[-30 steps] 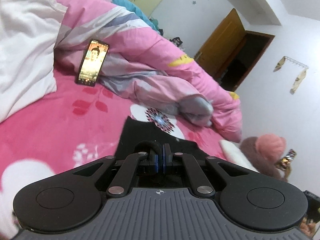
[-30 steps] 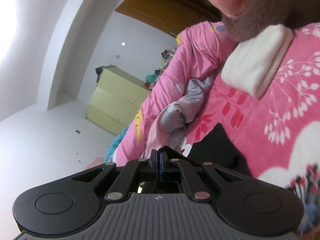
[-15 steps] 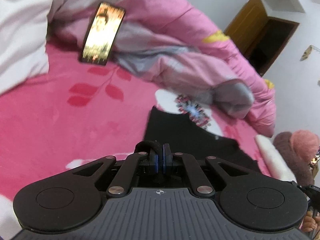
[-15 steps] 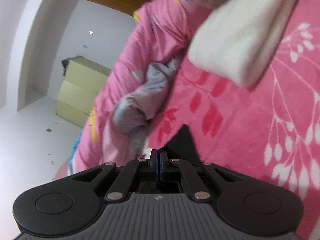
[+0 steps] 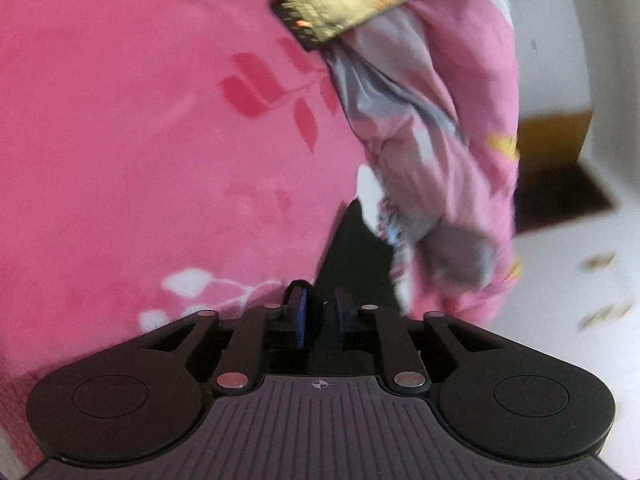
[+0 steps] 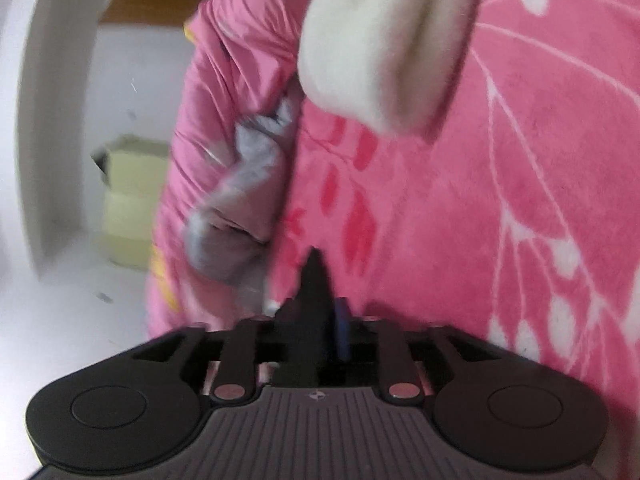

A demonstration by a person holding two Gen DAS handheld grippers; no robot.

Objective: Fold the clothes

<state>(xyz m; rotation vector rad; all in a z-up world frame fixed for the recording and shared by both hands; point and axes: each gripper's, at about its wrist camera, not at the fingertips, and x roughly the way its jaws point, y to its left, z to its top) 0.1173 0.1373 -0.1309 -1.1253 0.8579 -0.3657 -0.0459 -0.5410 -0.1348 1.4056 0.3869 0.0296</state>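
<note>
A black garment [image 5: 356, 252] lies on the pink floral bed cover [image 5: 140, 152]. In the left wrist view my left gripper [image 5: 322, 312] sits low over its edge with the jaws a small way apart; black cloth shows between and behind them. In the right wrist view my right gripper [image 6: 320, 320] is also slightly parted, and a point of the black garment [image 6: 316, 280] rises between its fingers. Both views are blurred, so whether any cloth is still pinched is unclear.
A crumpled pink and grey quilt [image 5: 432, 128] lies along the bed's far side, with a lit phone [image 5: 348, 4] leaning on it. A folded white cloth [image 6: 380, 44] lies on the bed ahead of the right gripper. A pale yellow cabinet [image 6: 128, 200] stands by the wall.
Both grippers dropped toward the bed and tilted downward. Their jaws, shut on the black garment before, now stand slightly apart.
</note>
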